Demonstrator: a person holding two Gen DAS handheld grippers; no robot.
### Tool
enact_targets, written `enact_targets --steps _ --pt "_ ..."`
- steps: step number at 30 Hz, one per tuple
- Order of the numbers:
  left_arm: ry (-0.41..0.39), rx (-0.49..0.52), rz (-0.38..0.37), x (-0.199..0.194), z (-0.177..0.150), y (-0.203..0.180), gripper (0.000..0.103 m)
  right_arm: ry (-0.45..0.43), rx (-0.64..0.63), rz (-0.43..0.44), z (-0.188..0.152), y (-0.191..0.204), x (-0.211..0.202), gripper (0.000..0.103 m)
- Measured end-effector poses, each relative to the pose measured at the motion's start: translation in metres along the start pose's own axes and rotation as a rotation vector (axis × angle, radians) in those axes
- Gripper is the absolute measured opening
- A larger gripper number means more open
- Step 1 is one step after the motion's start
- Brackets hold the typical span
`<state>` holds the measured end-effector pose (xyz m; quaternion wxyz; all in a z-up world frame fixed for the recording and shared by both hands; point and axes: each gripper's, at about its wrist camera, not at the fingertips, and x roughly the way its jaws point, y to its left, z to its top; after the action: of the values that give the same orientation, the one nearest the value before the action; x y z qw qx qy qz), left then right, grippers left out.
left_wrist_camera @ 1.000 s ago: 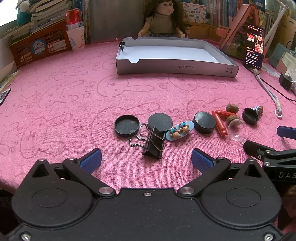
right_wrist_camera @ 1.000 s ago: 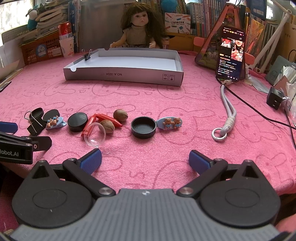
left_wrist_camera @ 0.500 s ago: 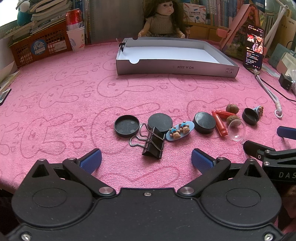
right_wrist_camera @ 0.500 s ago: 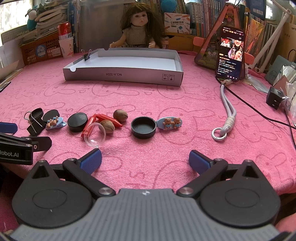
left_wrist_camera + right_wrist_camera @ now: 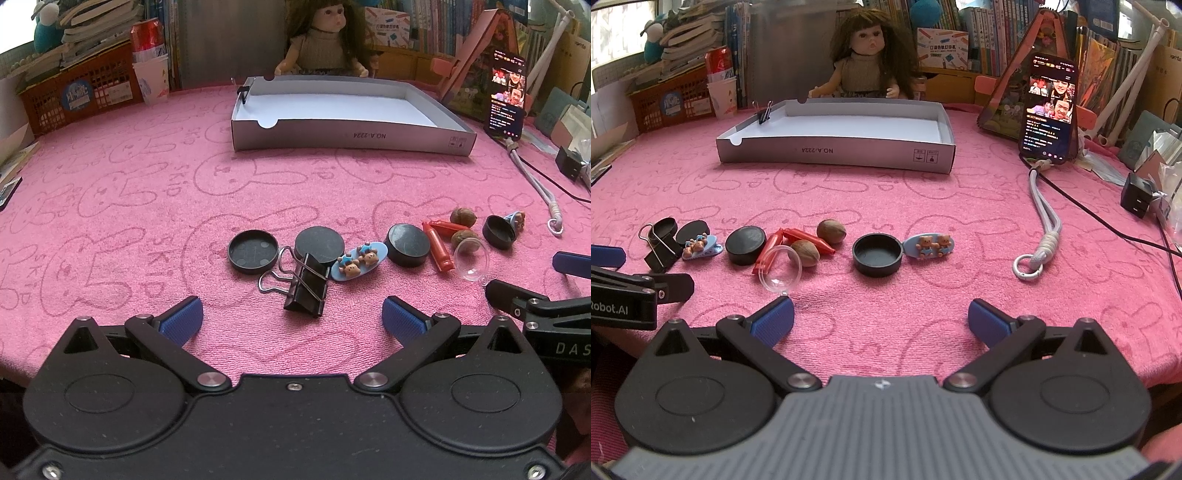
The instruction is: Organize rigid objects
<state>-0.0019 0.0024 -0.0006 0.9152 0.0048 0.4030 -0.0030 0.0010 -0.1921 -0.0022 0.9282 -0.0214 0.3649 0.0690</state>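
A row of small items lies on the pink cloth: a black binder clip [image 5: 306,288], black round lids [image 5: 253,250] [image 5: 878,254], a black puck [image 5: 745,244], bear hair clips [image 5: 357,260] [image 5: 931,245], red clips [image 5: 798,240], two nuts [image 5: 831,230] and a clear dome [image 5: 781,273]. The white shallow box [image 5: 351,134] [image 5: 834,149] stands behind them, bare inside, with a small clip on its left wall. My left gripper [image 5: 292,320] is open just short of the binder clip. My right gripper [image 5: 881,320] is open, nearer than the lid and dome.
A doll [image 5: 866,62] sits behind the box. A lit phone [image 5: 1049,110] leans at the right, with a grey lanyard [image 5: 1039,236] and black cable trailing forward. An orange basket [image 5: 81,92], cup and can stand back left. Bare cloth lies between the items and the box.
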Motion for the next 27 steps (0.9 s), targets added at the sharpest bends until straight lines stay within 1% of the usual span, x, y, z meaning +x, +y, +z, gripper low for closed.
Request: enact_targets --steps 3,6,8,10,12,14,15,17,22,27 --pt "0.003 -0.004 -0.004 0.000 0.001 0.001 0.102 -0.012 0.005 0.006 -0.001 0.001 -0.002 0.101" --pt "-0.013 0.001 -0.008 -0.003 0.001 0.001 0.093 -0.026 0.007 0.010 -0.001 0.001 -0.005 0.096" --pt "-0.025 0.010 -0.011 -0.006 0.001 0.000 0.083 -0.033 0.003 0.016 -0.001 0.002 -0.006 0.093" --pt "-0.036 0.009 -0.016 -0.008 0.002 0.000 0.077 -0.044 0.005 0.023 0.000 0.002 -0.007 0.089" --pt "-0.047 0.004 -0.029 -0.011 0.002 0.000 0.072 -0.049 0.012 0.028 0.001 0.001 -0.008 0.086" --pt "-0.061 0.000 -0.049 -0.014 0.003 0.001 0.063 -0.059 0.015 0.037 0.002 -0.001 -0.009 0.085" --pt "-0.067 -0.001 -0.055 -0.015 0.003 0.001 0.060 -0.065 0.016 0.037 0.002 -0.001 -0.009 0.083" --pt "-0.074 0.001 -0.065 -0.017 0.003 0.001 0.048 -0.074 0.013 0.034 0.003 -0.001 -0.010 0.080" --pt "-0.072 0.011 -0.066 -0.016 0.001 0.001 0.040 -0.079 0.010 0.025 0.006 -0.002 -0.007 0.073" --pt "-0.054 0.013 -0.064 -0.014 0.000 0.003 0.037 -0.083 0.003 0.020 0.007 -0.001 -0.002 0.066"
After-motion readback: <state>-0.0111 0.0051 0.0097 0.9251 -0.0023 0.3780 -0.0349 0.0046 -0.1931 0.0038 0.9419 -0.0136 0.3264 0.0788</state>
